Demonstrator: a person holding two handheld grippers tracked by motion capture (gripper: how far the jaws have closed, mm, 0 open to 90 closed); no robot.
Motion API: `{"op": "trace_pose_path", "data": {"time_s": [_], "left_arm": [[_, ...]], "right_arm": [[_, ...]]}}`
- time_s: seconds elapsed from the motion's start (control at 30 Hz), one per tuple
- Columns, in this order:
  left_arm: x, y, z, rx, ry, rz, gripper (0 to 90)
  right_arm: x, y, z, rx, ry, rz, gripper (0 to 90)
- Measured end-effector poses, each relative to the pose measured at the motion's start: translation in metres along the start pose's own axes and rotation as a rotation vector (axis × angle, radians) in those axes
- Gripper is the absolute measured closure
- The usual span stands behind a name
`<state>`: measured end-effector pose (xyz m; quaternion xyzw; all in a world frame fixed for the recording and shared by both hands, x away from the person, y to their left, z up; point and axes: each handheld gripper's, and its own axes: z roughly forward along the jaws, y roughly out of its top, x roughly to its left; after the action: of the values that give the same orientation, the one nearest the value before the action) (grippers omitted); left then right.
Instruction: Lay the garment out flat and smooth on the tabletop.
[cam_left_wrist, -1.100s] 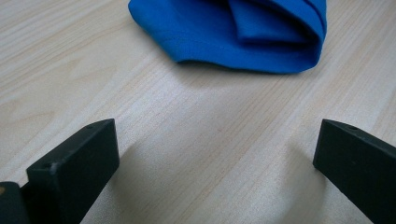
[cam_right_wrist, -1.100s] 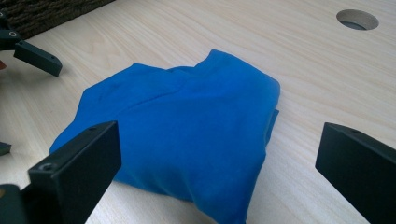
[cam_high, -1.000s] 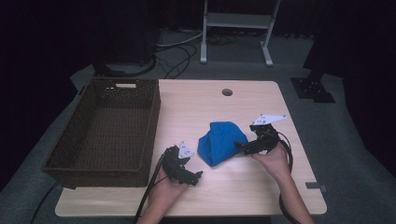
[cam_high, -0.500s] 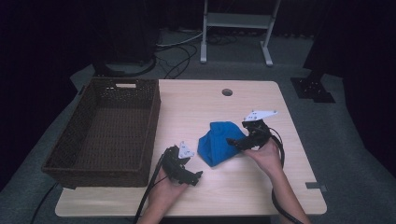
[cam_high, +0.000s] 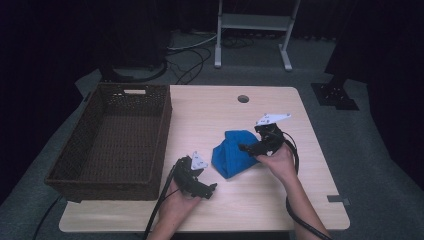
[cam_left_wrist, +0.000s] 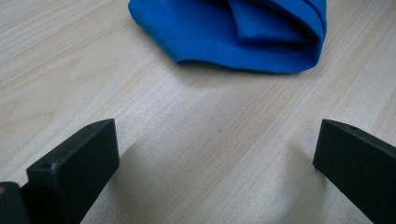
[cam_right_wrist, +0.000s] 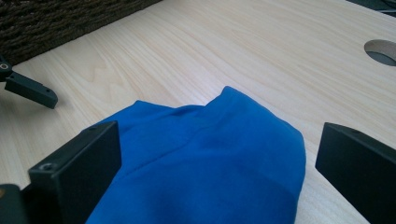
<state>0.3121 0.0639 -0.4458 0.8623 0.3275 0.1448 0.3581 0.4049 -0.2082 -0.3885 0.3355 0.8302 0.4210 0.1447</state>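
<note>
A crumpled bright blue cloth (cam_high: 234, 152) lies bunched on the pale wood-grain table (cam_high: 210, 115), a little right of the middle and towards the near edge. The right gripper (cam_high: 248, 148), black with a grey three-cornered plate on top, is held low at the cloth's right side; in the right gripper view its two black jaws stand wide apart with the blue fabric (cam_right_wrist: 205, 163) heaped between them, and I cannot tell whether either jaw touches it. The left gripper (cam_high: 210, 189) sits near the front edge, just left of the cloth and apart from it, its jaws spread wide over bare tabletop; in the left gripper view the folded edge of the cloth (cam_left_wrist: 233, 32) lies beyond them, with open wood between. Each gripper is held in a hand, and a black cable trails back from each towards the person. At the left of the table stands a dark brown woven wicker basket (cam_high: 95, 130), rectangular, with a handle slot in its far wall. A round cable hole (cam_high: 243, 98) is cut in the table's far side. No writing or brand mark is readable anywhere.
</note>
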Motion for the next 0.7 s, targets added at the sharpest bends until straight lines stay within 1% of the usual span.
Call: {"op": "trace_pose_path", "data": {"time_s": [0.37,0.7], "left_arm": [[0.000,0.000,0.000,0.000,0.000,-0.001,0.0],[0.000,0.000,0.000,-0.001,-0.001,-0.001,0.0]], "right_arm": [[-0.002,0.008,0.007,0.004,0.005,-0.007,0.7],[-0.002,0.014,0.016,0.012,0.007,0.002,0.7]]}}
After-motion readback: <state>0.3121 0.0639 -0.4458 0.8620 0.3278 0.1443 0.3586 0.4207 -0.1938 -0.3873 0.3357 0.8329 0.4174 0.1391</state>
